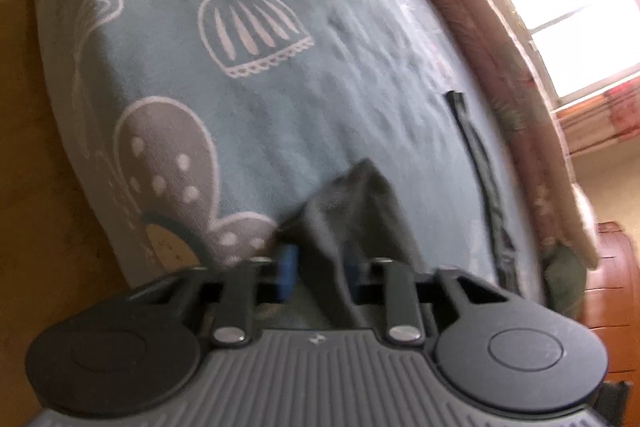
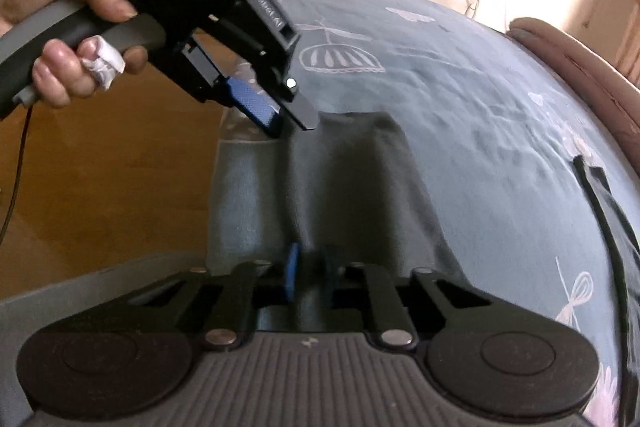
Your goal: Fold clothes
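Wooden floor (image 2: 100, 167) at far left, below the person's hand (image 2: 68, 39) holding the left gripper (image 2: 290, 125) by its handle; the blue-padded fingers (image 2: 256, 107) are closed on the far corner of the grey garment (image 2: 352, 187). In the left wrist view the same left gripper (image 1: 320, 267) pinches a raised peak of the grey garment (image 1: 352, 211) between closed fingers. The garment lies near the bed edge on a light blue bedspread (image 1: 300, 87) with white bell and mushroom prints. The right gripper (image 2: 310, 275) is closed on the garment's near edge, fabric bunched between its fingers. Further right a dark strap-like piece (image 2: 608, 211) lies flat on the bedspread, apart from the garment. Pink quilted bedding (image 1: 500, 67) lines the far right side, with a bright window (image 1: 560, 7) beyond it.
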Motion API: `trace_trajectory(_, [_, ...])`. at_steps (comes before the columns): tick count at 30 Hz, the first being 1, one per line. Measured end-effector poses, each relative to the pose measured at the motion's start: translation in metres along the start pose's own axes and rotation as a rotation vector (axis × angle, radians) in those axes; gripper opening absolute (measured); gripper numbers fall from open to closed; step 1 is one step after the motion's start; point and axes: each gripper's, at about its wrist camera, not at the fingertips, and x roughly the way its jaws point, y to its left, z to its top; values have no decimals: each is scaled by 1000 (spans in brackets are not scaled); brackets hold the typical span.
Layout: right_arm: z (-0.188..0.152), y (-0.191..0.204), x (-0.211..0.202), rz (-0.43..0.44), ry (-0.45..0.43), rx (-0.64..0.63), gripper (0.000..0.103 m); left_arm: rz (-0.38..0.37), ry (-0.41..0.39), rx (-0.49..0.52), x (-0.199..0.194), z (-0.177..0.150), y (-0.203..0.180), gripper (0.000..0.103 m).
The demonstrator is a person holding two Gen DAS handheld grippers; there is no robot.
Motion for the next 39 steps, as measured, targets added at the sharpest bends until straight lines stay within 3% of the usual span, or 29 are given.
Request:
trace_trajectory(4, [4,-1,-5,7,-15,56,5,53,-15,47,-7,0,-6,0])
trace_trajectory(9, [17,0,-10,103,-61,134,5,62,-54,89,-38,0,-9,1])
trace_trajectory(11, [18,4,-6,131,-56,131,10,119,-50,149,-41,1,-11,10])
trace_trajectory(12, [17,5,-6,131,-49,127,12,148,-47,180,-42,2,-13,8])
trace_trajectory(14, [15,2,-12,118,-45,113,14,212,-79,226,-46,5,-16,13])
trace_trajectory(17, [2,-19,-41,46,-39,136,23,170,-94,293,-50,9,-28,23])
trace_trajectory(18, [-6,-28,-53,13,-30,152,25,152,-86,337,-46,7,-37,31])
trace_trajectory(20, [-29,-51,-77,-65,1,205,30,113,-54,445,-35,-2,-58,36])
trace_trajectory(24, [-84,-89,-111,-197,120,332,30,29,45,723,-2,-37,-106,36])
trace_trajectory(26, [-108,-101,-120,-212,160,416,30,6,68,864,12,-60,-124,37])
trace_trajectory(29, [-129,-106,-116,-205,176,505,31,36,53,1015,26,-87,-138,41])
trace_trajectory(31, [-135,-108,-104,-210,161,548,34,110,102,1012,34,-92,-131,41])
trace_trajectory(35, [-133,-119,-91,-219,77,644,46,132,111,1007,17,-91,-115,43])
trace_trajectory(39, [-122,-109,-101,-221,97,568,46,187,132,982,8,-83,-119,43])
